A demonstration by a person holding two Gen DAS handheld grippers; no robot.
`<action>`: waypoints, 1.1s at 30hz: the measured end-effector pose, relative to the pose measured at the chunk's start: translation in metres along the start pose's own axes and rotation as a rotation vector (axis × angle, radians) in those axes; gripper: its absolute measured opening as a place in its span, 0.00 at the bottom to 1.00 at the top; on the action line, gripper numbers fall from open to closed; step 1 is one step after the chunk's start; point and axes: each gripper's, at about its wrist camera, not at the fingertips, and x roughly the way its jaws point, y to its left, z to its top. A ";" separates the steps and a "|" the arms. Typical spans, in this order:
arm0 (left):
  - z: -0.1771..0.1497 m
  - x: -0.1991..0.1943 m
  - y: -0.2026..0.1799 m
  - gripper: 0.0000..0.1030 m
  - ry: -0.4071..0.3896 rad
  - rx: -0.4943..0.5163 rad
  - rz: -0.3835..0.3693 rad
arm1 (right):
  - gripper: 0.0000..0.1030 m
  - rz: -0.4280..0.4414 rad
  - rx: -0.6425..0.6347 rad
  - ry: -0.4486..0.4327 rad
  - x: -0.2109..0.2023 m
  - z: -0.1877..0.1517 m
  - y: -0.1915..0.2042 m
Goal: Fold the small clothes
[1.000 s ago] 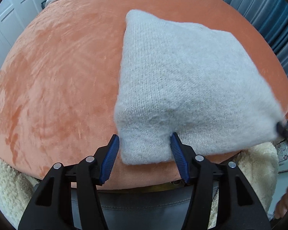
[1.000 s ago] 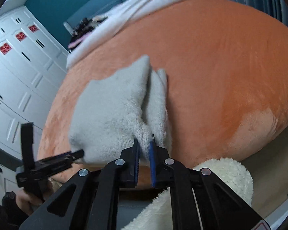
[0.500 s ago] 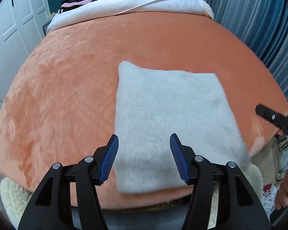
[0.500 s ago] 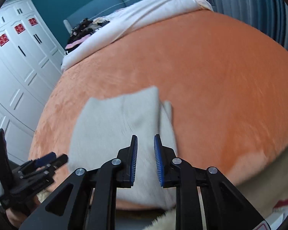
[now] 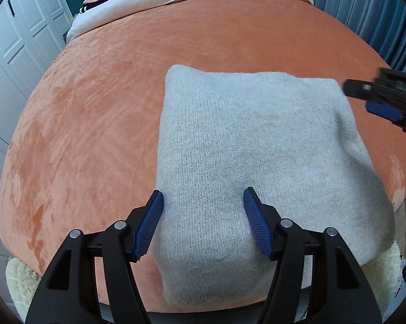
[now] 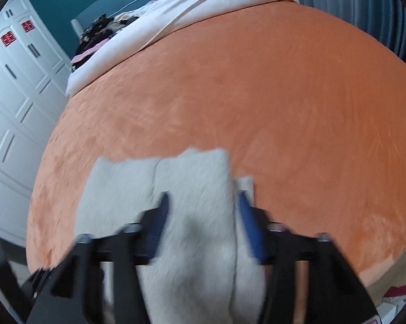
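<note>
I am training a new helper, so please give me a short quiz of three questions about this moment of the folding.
1. True or false: the left tongs are open.
2. On what does the grey knit garment lie? A) white cabinet B) orange bedcover C) floor
3. Fill in: the right tongs are open, and their view is ____ by motion.

Key: 1 true; 2 B; 3 blurred.
</note>
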 end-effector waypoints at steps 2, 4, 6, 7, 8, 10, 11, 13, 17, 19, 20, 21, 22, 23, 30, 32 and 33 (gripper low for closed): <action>0.001 0.002 0.003 0.59 0.001 0.000 -0.001 | 0.17 0.007 -0.023 0.097 0.029 0.004 0.003; 0.002 0.002 0.005 0.60 0.007 -0.003 -0.006 | 0.10 0.019 -0.062 0.026 0.018 0.009 0.013; 0.003 0.004 0.009 0.62 0.016 -0.013 -0.021 | 0.08 0.084 -0.052 -0.081 -0.014 0.018 0.020; 0.004 0.006 0.011 0.64 0.022 -0.021 -0.029 | 0.08 0.105 -0.036 -0.113 -0.023 0.021 0.019; 0.004 0.007 0.012 0.64 0.022 -0.028 -0.037 | 0.08 0.117 -0.020 -0.136 -0.027 0.023 0.015; 0.004 0.010 0.012 0.66 0.027 -0.032 -0.038 | 0.08 0.067 0.001 -0.058 0.006 0.021 0.006; 0.004 0.013 0.011 0.66 0.034 -0.031 -0.039 | 0.08 0.012 -0.001 0.052 0.038 0.013 -0.006; 0.004 0.015 0.010 0.68 0.039 -0.034 -0.046 | 0.09 0.024 -0.006 0.063 0.052 0.001 -0.017; 0.003 0.009 0.014 0.68 0.026 -0.037 -0.048 | 0.18 0.095 0.020 -0.052 -0.025 -0.009 -0.026; 0.000 -0.002 0.018 0.66 0.014 -0.055 -0.080 | 0.33 0.091 0.003 -0.069 -0.055 -0.031 -0.032; -0.002 -0.008 0.020 0.66 0.010 -0.060 -0.093 | 0.42 0.100 0.007 -0.057 -0.065 -0.048 -0.038; -0.006 -0.014 0.021 0.66 0.007 -0.063 -0.099 | 0.43 0.105 0.014 -0.042 -0.070 -0.062 -0.044; -0.009 -0.018 0.020 0.66 0.007 -0.065 -0.101 | 0.43 0.108 0.025 -0.013 -0.071 -0.082 -0.047; -0.013 -0.019 0.019 0.66 0.010 -0.065 -0.101 | 0.43 0.112 0.033 0.004 -0.071 -0.094 -0.052; -0.038 -0.011 0.010 0.67 0.058 -0.015 -0.039 | 0.09 0.153 0.021 -0.066 -0.094 -0.131 -0.041; -0.039 -0.009 0.010 0.67 0.072 -0.023 -0.041 | 0.09 0.142 0.002 -0.102 -0.108 -0.131 -0.036; -0.040 -0.008 0.010 0.68 0.076 -0.027 -0.040 | 0.09 0.138 0.011 -0.074 -0.101 -0.131 -0.040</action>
